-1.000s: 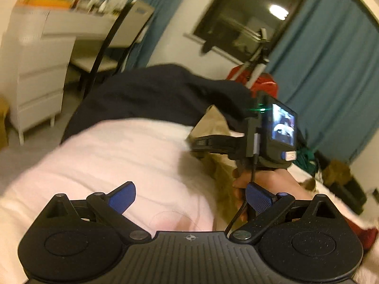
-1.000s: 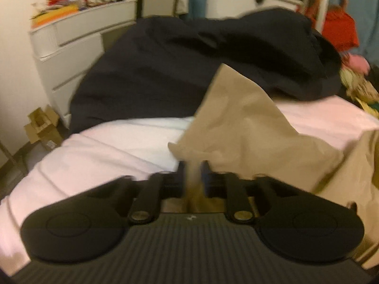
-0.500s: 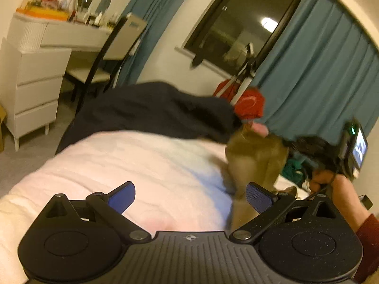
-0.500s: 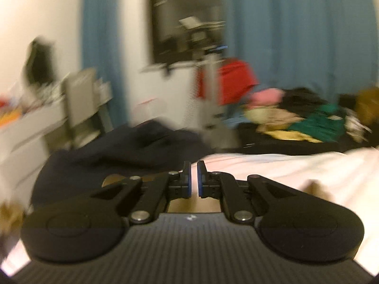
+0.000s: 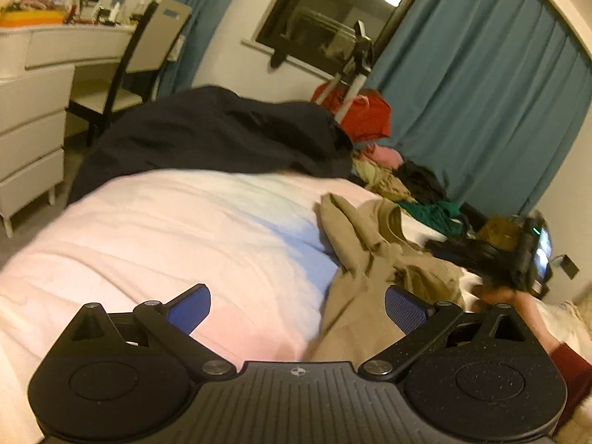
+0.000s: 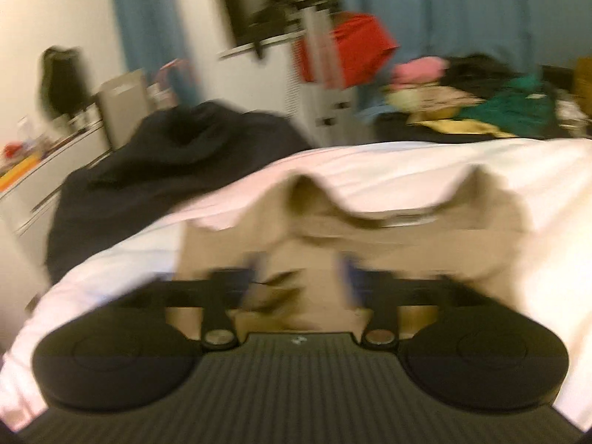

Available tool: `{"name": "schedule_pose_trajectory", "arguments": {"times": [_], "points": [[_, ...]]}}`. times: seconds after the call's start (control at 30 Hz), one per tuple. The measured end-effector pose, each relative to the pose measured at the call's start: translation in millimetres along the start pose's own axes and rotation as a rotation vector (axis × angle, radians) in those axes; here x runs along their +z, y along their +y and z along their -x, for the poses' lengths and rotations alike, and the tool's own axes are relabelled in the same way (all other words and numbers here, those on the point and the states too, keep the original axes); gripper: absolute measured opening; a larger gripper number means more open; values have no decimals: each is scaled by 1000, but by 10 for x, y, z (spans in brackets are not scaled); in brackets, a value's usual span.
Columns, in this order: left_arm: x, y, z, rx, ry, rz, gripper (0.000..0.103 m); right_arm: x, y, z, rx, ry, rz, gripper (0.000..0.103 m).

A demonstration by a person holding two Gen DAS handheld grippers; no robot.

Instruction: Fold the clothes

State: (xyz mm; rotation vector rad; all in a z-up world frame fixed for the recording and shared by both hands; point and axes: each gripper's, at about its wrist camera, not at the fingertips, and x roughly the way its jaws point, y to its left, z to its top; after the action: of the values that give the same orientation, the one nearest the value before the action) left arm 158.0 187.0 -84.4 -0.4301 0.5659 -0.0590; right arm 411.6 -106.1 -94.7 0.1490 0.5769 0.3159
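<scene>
Tan shirt (image 5: pixel 373 255) crumpled on bed (image 5: pixel 185 222); left gripper (image 5: pixel 296 309) jaws wide, empty; right gripper (image 6: pixel 301 277) jaws opening over shirt.

1. Warm, dim indoor light; a ceiling lamp reflects in the dark window (image 5: pixel 333 26).
2. Fisheye bending curves both views' edges.
3. Right wrist view is heavily motion-blurred; left mostly sharp.

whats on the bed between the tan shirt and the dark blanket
Only bare pinkish-white bedsheet: in the left wrist view it stretches from the tan shirt back to the dark blanket, with nothing lying on it.
</scene>
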Motion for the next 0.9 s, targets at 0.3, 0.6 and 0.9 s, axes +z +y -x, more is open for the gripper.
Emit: {"name": "schedule_pose_trajectory", "arguments": {"times": [0.3,0.6,0.9], "points": [[-32,48,-315,8,52,3,102,-72,436,-741,-88,153,240,71],[-37,60,-374,5,69,19,101,205,563,-103,-6,-85,193,9],[-84,-22,-326,-16,74,12,102,495,-133,418,-215,-219,-8,7]]}}
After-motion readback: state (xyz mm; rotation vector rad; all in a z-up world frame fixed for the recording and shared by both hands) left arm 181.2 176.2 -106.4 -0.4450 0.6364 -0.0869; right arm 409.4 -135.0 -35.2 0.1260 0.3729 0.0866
